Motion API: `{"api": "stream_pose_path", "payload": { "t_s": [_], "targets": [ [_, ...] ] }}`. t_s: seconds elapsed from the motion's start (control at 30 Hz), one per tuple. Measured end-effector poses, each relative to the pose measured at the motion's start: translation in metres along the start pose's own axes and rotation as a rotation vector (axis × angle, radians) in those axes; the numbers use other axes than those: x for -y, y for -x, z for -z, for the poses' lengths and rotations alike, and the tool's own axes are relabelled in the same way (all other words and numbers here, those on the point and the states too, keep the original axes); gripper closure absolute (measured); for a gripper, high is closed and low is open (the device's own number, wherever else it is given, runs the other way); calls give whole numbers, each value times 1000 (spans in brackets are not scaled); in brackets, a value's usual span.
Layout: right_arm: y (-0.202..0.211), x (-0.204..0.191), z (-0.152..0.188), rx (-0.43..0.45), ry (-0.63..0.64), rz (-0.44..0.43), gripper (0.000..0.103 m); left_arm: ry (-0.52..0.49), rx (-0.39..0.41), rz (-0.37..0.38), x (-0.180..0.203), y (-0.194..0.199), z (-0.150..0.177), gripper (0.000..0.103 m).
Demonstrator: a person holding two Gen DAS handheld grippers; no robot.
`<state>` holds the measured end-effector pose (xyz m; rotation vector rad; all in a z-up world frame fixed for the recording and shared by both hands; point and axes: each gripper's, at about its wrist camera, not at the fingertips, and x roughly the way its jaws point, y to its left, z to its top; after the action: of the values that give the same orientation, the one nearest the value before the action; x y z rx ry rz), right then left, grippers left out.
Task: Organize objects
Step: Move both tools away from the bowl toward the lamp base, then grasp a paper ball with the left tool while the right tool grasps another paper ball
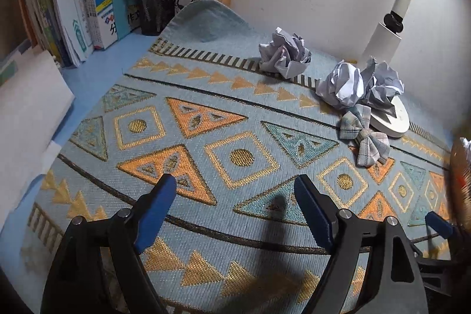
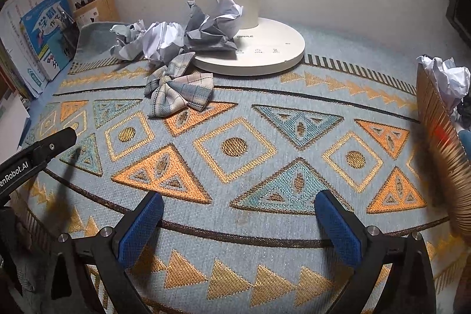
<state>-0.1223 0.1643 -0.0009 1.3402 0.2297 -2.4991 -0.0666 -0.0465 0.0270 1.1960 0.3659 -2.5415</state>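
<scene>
Ahead of both empty, wide-open hand-held grippers — left hand-held gripper (image 1: 235, 196), right hand-held gripper (image 2: 240, 214) — lay crumpled paper balls (image 2: 164, 40): likely featherlight, crushable; pinch across middle. Fabric bow (image 2: 179, 90): soft; grip knot.

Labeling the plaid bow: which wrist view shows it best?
Right wrist view: the plaid bow lies whole and near the middle, in front of the lamp base, every loop visible. In the left wrist view the bow sits toward the right edge, more distorted, against the crumpled paper.

Both wrist cams look down close, sharing mat (image 1: 206, 72), probably lamp (image 2: 253, 55).
</scene>
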Motion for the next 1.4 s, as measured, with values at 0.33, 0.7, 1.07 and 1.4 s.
{"api": "stream_pose_path", "payload": {
  "t_s": [0.33,0.7,1.07,1.4],
  "targets": [
    [8,-18,-54,36,71,-54,37,-190,62,209,-4,-10,-105,22],
    [-21,-73,-133,181,221,-189,37,-262,4,348,15,-89,-149,22],
    [-66,-83,-136,108,272,-134,59,-259,4,378,15,-99,-140,44],
    [6,-77,-103,179,246,-218,60,-306,50,257,17,-25,-103,46]
  ]
}}
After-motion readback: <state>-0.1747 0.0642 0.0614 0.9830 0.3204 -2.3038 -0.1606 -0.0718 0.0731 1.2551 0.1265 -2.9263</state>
